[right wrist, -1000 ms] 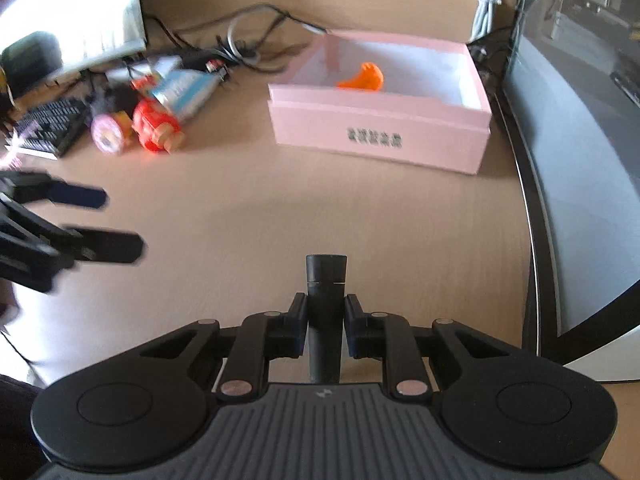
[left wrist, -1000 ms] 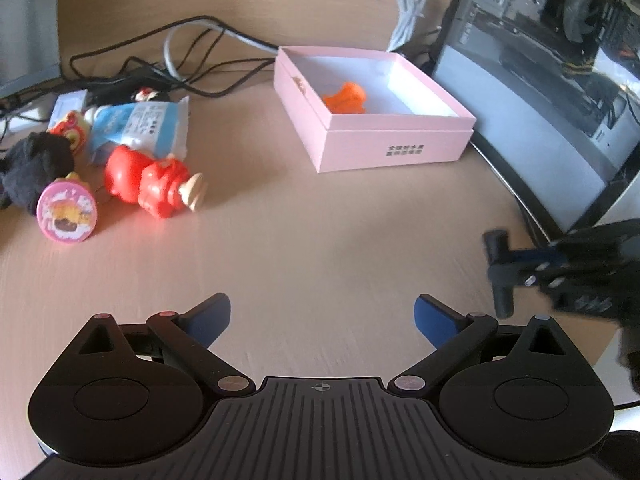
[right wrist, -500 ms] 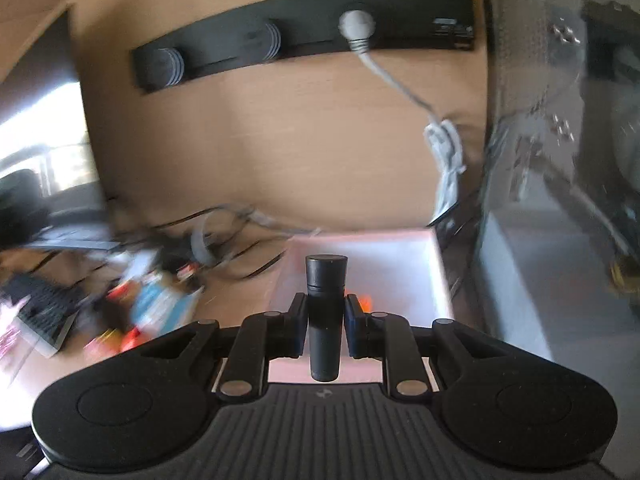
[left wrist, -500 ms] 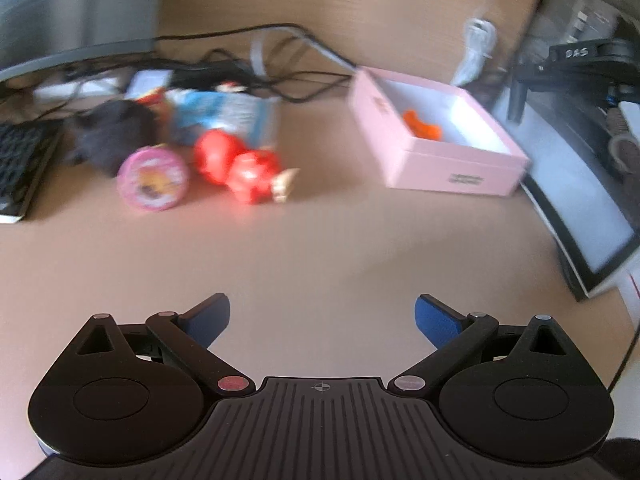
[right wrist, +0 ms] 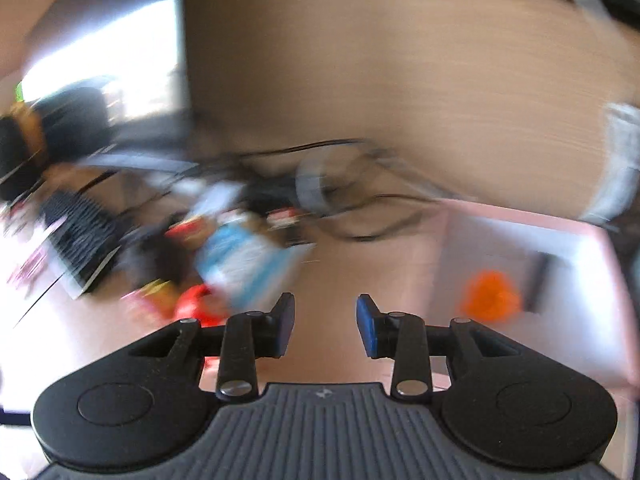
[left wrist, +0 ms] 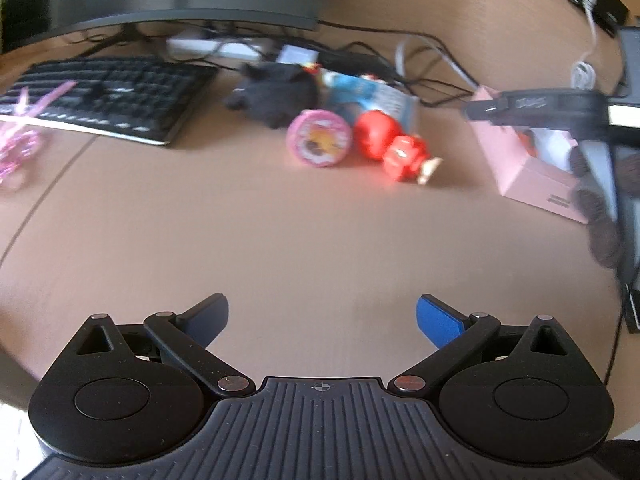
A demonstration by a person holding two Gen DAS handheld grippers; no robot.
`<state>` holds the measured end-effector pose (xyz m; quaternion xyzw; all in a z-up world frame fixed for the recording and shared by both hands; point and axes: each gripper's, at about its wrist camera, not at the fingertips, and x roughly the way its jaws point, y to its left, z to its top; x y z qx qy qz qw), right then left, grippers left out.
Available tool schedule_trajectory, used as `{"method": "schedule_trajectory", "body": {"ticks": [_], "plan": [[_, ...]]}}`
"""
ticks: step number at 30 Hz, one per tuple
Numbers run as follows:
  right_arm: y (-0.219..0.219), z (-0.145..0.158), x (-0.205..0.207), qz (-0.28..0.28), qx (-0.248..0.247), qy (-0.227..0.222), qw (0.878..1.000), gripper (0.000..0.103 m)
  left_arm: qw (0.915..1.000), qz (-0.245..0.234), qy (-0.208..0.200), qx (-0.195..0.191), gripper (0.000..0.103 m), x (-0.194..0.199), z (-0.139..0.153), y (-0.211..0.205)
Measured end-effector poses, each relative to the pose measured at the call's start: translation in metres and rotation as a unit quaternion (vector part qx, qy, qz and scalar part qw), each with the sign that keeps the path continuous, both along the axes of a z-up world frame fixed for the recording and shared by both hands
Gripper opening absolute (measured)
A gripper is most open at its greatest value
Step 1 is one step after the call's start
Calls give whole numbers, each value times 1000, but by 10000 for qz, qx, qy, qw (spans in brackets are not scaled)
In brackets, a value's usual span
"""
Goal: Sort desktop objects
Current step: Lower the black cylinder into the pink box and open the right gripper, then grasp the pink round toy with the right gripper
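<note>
Right hand-held gripper (right wrist: 325,326) has just let go: its jaws have been opening and nothing sits between them now, the black cylinder gone. Pink box (right wrist: 560,240) lies just ahead-right, orange toy (right wrist: 490,296) inside. Left hand-held gripper (left wrist: 322,316) hangs released over bare desk (left wrist: 280,240), the red toy (left wrist: 394,144) well ahead.

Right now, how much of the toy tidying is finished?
Barely started. An orange toy lies in the pink box. Both tongs are empty: left tongs wide open, right tongs just opening. The red toy and pink disc wait on the desk.
</note>
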<state>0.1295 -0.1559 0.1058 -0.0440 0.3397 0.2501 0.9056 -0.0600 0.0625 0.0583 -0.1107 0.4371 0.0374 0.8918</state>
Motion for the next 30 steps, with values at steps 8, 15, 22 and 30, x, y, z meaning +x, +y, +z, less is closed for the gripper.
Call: {"method": "schedule_trajectory", "body": {"ticks": [8, 15, 22, 30], "plan": [[98, -19, -12, 1180, -320, -63, 9925, 45, 9979, 640, 70, -31, 103, -27, -3, 34], [156, -31, -30, 1767, -913, -539, 9785, 65, 9978, 647, 103, -75, 103, -36, -8, 46], [191, -61, -43, 1503, -1708, -923, 9694, 59, 9980, 613, 140, -74, 103, -40, -12, 58], [151, -23, -58, 1353, -721, 160, 9881, 53, 9994, 273, 50, -203, 103, -26, -14, 58]]}}
